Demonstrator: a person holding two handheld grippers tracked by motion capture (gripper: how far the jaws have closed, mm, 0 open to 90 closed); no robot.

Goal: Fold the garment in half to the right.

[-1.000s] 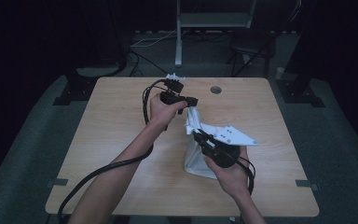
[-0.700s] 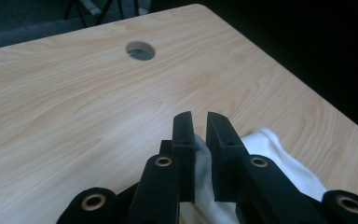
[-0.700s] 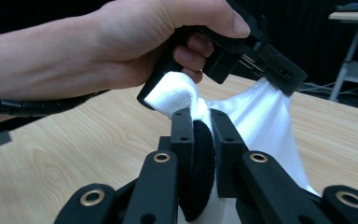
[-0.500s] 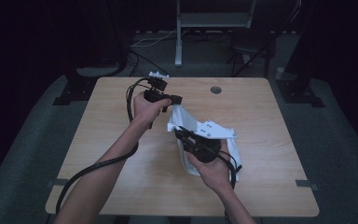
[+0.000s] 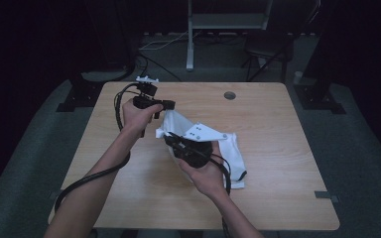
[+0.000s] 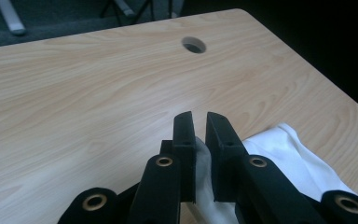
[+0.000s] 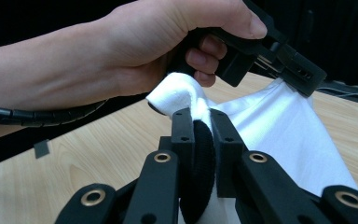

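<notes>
High view shows our left gripper (image 5: 159, 115) and right gripper (image 5: 171, 140) both clamped on the white garment (image 5: 230, 148), holding one end of it off the wooden table (image 5: 278, 124) while the rest trails on the wood to the right. Both sets of jaws are nearly closed, with cloth pinched between them. Compared with a second ago, both hands have carried the cloth leftward across the table, so we judge we are repositioning it for spreading or folding.
</notes>
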